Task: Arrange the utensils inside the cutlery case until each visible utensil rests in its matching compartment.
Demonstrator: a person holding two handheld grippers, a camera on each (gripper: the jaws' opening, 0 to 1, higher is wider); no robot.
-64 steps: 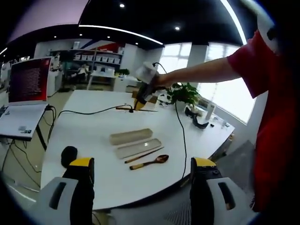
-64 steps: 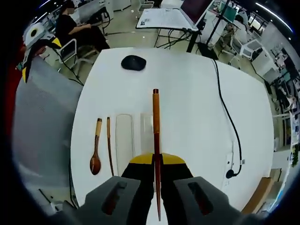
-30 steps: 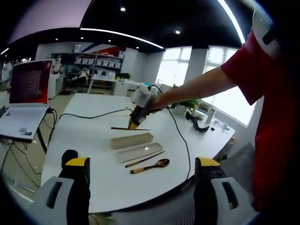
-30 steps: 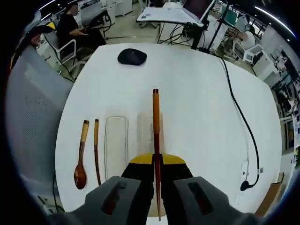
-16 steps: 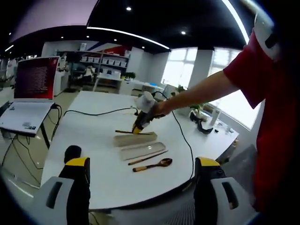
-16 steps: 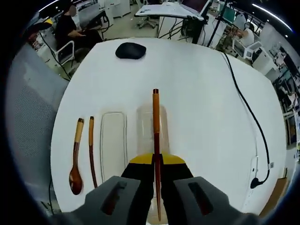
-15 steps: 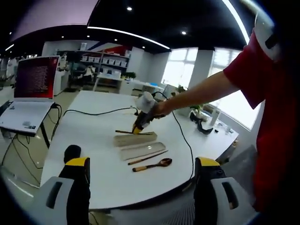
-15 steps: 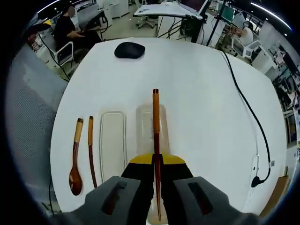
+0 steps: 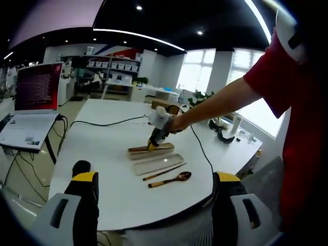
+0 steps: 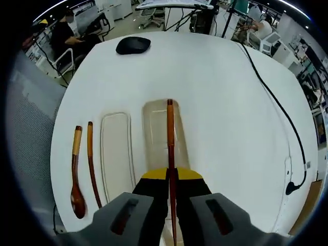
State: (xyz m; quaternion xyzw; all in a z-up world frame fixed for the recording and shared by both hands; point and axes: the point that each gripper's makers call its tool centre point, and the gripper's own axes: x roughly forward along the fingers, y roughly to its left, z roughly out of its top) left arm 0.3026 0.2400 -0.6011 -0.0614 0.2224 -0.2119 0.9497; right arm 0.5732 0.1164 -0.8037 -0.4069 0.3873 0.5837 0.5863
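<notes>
- Left gripper view: the left gripper [image 9: 156, 205] has its two yellow-tipped fingers [image 9: 88, 180] spread wide apart, released, with nothing between them and touching nothing, above the near edge of the white table [image 9: 102, 148].
- Same view: the right gripper [image 9: 154, 144], carried by a bare arm from a red sleeve [image 9: 287, 66], is down at the cutlery case [image 9: 151, 150], its chopstick [image 9: 139, 149] lying along the case. The flat lid [image 9: 158, 165] lies just beside the case; a second chopstick [image 9: 164, 172] and a wooden spoon [image 9: 170, 179] lie beside the lid, nearer the camera.
- Against half a second ago, the right gripper is lower, and the chopstick that was above the case is now level with its top.
- Right gripper view: the right gripper [image 10: 170, 177] is clenched on the chopstick [image 10: 170, 138], which runs straight ahead over the open cutlery case [image 10: 154, 141], its tip near the far end. Whether it touches the bottom cannot be told.
- Same view: lid [image 10: 116, 154], second chopstick [image 10: 91, 164] and spoon [image 10: 75, 174] lie in a row to the left. The case appears larger than before.
</notes>
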